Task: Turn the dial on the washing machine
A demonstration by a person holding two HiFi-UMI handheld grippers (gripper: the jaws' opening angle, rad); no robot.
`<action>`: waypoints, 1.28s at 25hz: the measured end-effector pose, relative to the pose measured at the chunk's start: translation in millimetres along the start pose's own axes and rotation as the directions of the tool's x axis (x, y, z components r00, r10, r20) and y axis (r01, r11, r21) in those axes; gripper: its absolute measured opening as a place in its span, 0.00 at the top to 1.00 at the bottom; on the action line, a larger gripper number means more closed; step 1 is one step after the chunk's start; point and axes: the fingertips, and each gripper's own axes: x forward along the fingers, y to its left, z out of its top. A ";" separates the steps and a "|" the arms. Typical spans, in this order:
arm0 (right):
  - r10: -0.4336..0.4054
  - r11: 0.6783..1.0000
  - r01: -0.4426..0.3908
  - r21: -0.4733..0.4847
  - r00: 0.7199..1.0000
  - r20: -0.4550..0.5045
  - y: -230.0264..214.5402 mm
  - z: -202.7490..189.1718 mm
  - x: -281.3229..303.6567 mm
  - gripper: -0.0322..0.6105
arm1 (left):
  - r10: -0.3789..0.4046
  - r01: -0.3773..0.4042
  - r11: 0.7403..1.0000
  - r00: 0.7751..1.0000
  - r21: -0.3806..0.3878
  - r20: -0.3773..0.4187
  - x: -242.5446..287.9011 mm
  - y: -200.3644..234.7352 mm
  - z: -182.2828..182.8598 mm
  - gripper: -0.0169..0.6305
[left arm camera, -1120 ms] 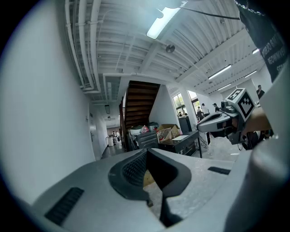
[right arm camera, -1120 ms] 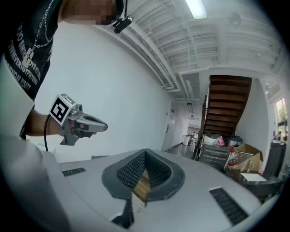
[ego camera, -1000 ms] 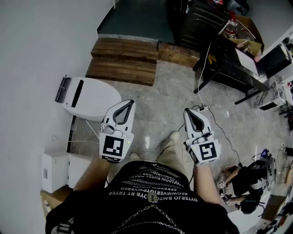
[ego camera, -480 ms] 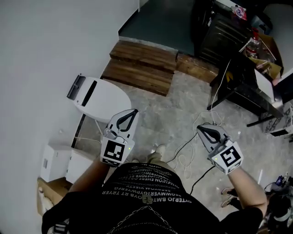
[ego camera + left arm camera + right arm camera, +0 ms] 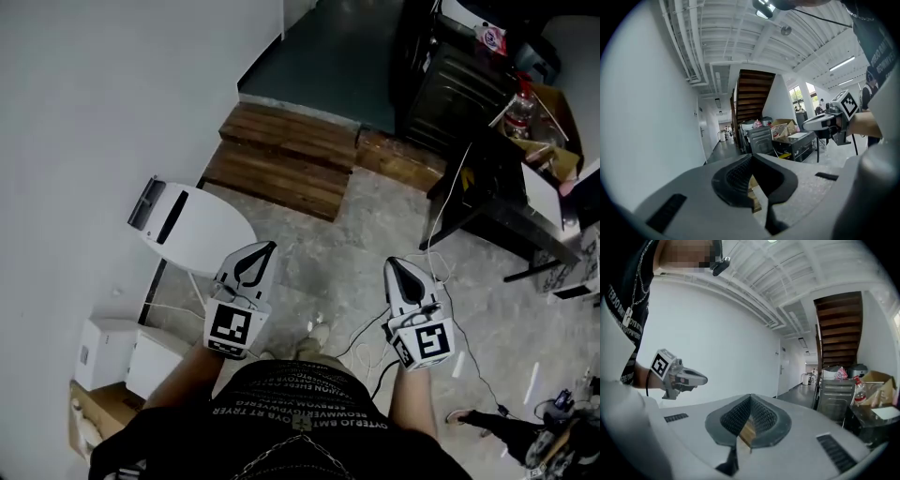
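brown wooden steps, mottled grey floor, white wall (plain)

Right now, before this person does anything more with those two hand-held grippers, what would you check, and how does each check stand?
1. Left gripper free to grasp: ok. Its jaws are together with nothing between them.
2. Right gripper free to grasp: ok. Its jaws are together and empty.
3. Grippers clear of each other: ok. They are held well apart.
4. Dial in sight: not ok. No view shows one.
5. Is the white rounded unit by the wall the machine? Cannot tell.
6. Footing: not ok. A loose cable lies on the floor by the feet, and wooden pallets lie further ahead.
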 end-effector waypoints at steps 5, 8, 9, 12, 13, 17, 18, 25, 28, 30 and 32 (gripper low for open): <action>0.037 0.996 -0.042 -0.079 0.997 -0.067 -16.3 -19.5 7.6 0.95 | -0.047 0.047 0.999 0.999 0.010 0.015 47.3 -18.7 10.2 0.96; 0.020 0.999 -0.022 -0.035 0.997 -0.070 -37.4 -28.1 8.4 0.95 | -0.056 0.056 0.998 0.998 -0.002 0.023 74.1 -22.8 17.4 0.96; 0.014 1.000 -0.014 -0.003 0.997 -0.073 -45.9 -31.0 10.5 0.95 | -0.054 0.054 0.999 0.998 -0.004 0.027 83.1 -23.3 21.5 0.96; 0.028 0.998 -0.022 0.064 0.995 -0.093 -64.7 -39.0 17.9 0.95 | -0.039 0.039 0.999 0.999 -0.009 0.037 105.2 -24.5 34.5 0.96; 0.041 0.997 -0.035 0.064 0.995 -0.096 -68.8 -38.9 19.5 0.95 | -0.033 0.034 0.999 0.999 -0.012 0.039 111.1 -25.2 38.1 0.96; 0.064 0.998 -0.062 0.030 0.995 -0.082 -92.2 -30.3 25.3 0.95 | -0.004 0.005 1.000 0.998 -0.017 0.057 128.5 -24.7 49.2 0.96; 0.063 0.998 -0.061 0.030 0.995 -0.077 -99.5 -28.8 28.0 0.95 | 0.005 -0.003 1.000 0.998 -0.018 0.063 131.3 -23.5 51.0 0.96; 0.090 0.995 -0.087 0.050 0.994 -0.061 -119.3 -21.3 61.2 0.95 | 0.043 -0.041 0.999 0.998 -0.034 0.034 138.9 -4.0 38.6 0.96; 0.113 0.992 -0.108 0.071 0.991 -0.076 -116.6 -23.5 86.7 0.95 | 0.054 -0.053 0.998 0.998 -0.046 0.017 144.1 15.8 30.0 0.96; 0.115 0.992 -0.110 0.068 0.990 -0.079 -113.5 -19.8 105.5 0.95 | 0.057 -0.056 0.997 0.998 -0.048 0.014 149.4 33.0 27.4 0.96; 0.105 0.993 -0.101 0.055 0.992 -0.076 -114.3 -12.7 124.6 0.95 | 0.052 -0.051 0.998 0.998 -0.042 0.019 159.2 50.8 29.2 0.96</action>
